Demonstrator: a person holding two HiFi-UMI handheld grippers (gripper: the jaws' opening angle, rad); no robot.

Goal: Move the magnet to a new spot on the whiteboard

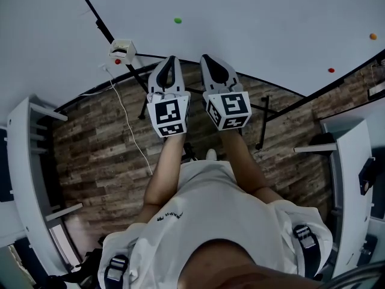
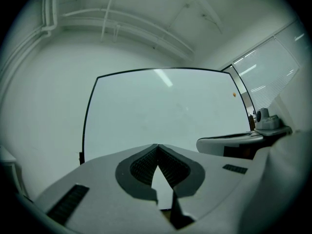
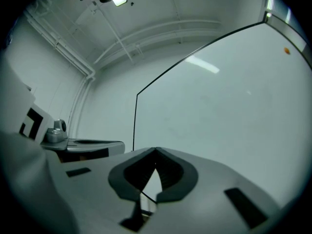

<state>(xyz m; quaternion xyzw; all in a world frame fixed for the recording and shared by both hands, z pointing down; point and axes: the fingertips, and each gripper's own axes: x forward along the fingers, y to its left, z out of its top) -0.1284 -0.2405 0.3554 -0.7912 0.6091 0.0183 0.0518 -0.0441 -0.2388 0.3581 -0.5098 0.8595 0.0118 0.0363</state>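
Note:
The whiteboard (image 1: pixel 240 17) fills the top of the head view. On it sit a green magnet (image 1: pixel 177 20), a red magnet (image 1: pixel 331 70) and an orange magnet (image 1: pixel 373 36). My left gripper (image 1: pixel 170 59) and right gripper (image 1: pixel 206 58) are held side by side and point at the board's lower edge, short of the green magnet. Both are shut with nothing between the jaws. In the left gripper view the jaw tips (image 2: pixel 157 146) meet before the whiteboard (image 2: pixel 161 106), and an orange magnet (image 2: pixel 234 95) shows far right. The right gripper (image 3: pixel 156 149) faces the board with the orange magnet (image 3: pixel 286 50) upper right.
A small white box (image 1: pixel 122 50) with a red button hangs at the board's lower left, and a white cable (image 1: pixel 129 125) trails from it over the wood floor. Black stand legs (image 1: pixel 263 122) reach out under the board. White furniture flanks me left (image 1: pixel 24 161) and right (image 1: pixel 349 161).

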